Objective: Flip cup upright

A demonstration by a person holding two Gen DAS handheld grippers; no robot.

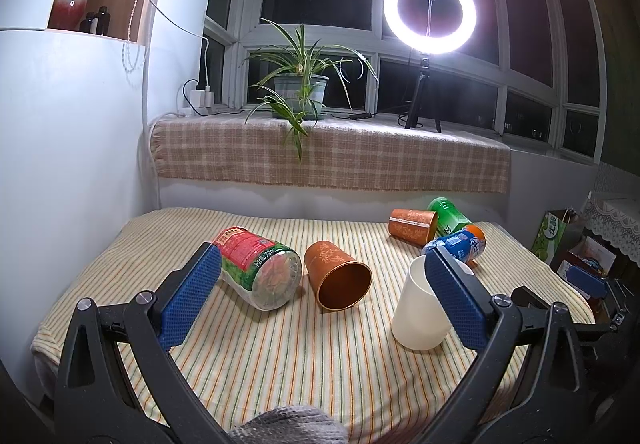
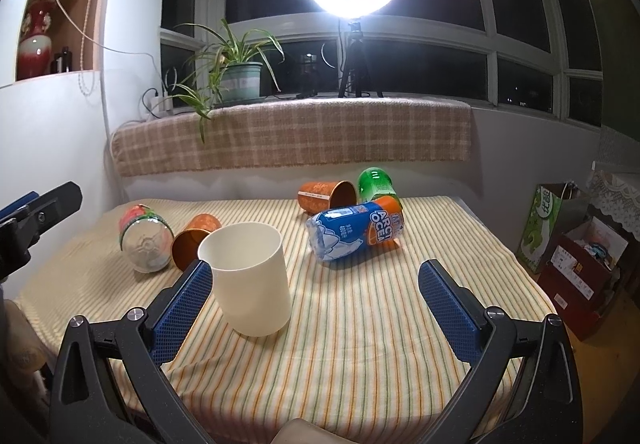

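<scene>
A cream cup (image 2: 251,280) stands upright on the striped tablecloth, mouth up; it also shows in the left wrist view (image 1: 418,310), partly behind my left gripper's right finger. An orange cup (image 1: 336,276) lies on its side, mouth toward me; in the right wrist view it (image 2: 194,240) lies left of the cream cup. A second orange cup (image 1: 412,226) lies on its side at the back (image 2: 326,195). My left gripper (image 1: 320,292) is open and empty, with the nearer orange cup ahead between its fingers. My right gripper (image 2: 316,304) is open and empty, the cream cup just inside its left finger.
A clear bottle with a red-green label (image 1: 256,268) lies left. A blue-orange bottle (image 2: 356,232) and a green bottle (image 2: 374,183) lie at the back right. The plaid-covered sill (image 1: 332,155) holds a plant and a ring light. Boxes and bags (image 2: 576,244) stand right of the table.
</scene>
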